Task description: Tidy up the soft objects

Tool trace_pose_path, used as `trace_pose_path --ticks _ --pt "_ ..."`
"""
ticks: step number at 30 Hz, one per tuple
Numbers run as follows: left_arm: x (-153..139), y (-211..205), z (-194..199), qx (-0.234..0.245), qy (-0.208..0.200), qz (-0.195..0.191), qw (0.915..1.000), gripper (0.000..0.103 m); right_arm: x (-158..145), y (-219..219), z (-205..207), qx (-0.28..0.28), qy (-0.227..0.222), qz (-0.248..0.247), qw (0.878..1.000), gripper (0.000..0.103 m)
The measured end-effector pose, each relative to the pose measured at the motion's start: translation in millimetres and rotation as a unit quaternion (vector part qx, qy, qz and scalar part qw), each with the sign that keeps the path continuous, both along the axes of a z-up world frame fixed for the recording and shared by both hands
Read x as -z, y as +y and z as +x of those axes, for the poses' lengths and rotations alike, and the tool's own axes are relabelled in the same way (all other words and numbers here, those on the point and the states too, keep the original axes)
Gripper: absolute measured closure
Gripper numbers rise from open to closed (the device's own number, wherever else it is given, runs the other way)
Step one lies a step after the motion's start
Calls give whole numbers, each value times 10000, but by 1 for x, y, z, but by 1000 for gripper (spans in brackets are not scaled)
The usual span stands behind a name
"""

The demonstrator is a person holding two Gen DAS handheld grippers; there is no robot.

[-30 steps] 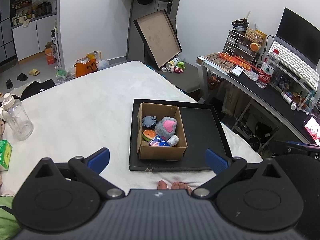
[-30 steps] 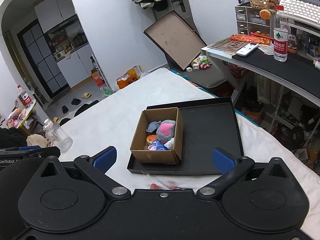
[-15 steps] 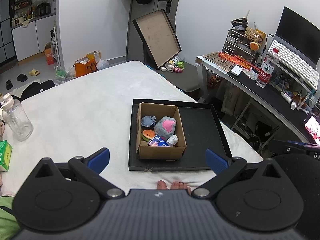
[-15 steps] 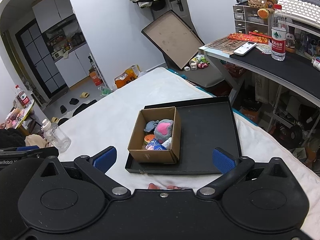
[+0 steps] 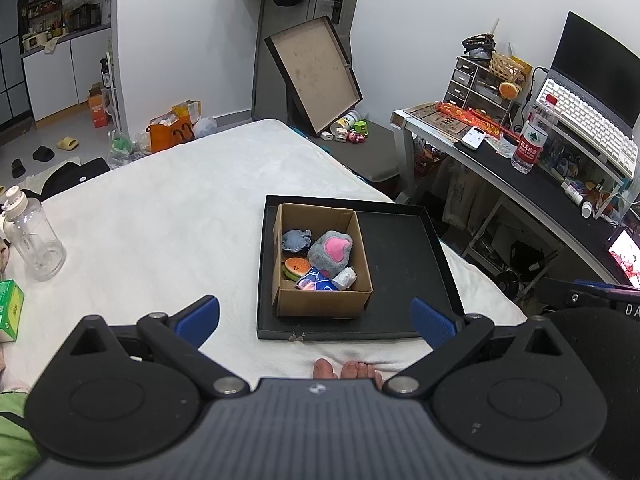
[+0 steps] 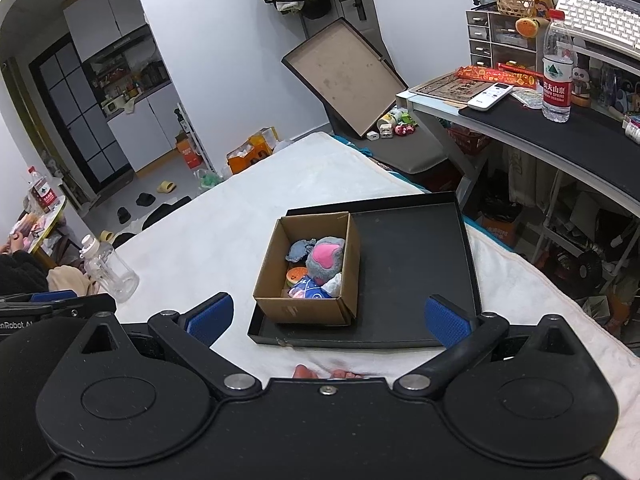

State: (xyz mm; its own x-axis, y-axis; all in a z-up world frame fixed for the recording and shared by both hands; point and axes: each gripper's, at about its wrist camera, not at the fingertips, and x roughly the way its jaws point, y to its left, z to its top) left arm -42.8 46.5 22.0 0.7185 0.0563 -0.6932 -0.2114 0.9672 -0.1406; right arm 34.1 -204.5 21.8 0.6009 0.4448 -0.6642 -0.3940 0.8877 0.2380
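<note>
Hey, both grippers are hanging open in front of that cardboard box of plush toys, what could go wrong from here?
1. The plush toys are packed tight in the cardboard box; grabbing the grey one with the pink heart may drag a neighbour out.
2. The box looks light and sits loose in the black tray, so a pull might tip or slide it.
3. The tray lies on a soft white blanket near the bed's edge; pressing down could tilt it.

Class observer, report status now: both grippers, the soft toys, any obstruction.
Left gripper open, empty. Right gripper open, empty. Soft toys piled in cardboard box on black tray. Nothing blocking the box.
</note>
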Motion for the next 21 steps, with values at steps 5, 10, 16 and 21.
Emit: trace_pose_path --ticks 5,10,16,21 --pt "0 0 0 5 5 -8 10000 2 0 0 0 1 0 0 10000 0" --pt "2 -1 0 11 7 -8 10000 2 0 -1 0 1 0 2 10000 0" --pt "3 -2 0 1 25 -54 10000 2 1 -1 0 1 5 13 10000 0" --pt "4 -4 -1 -10 35 -97 9999 2 1 -1 0 9 -3 7 10000 0"
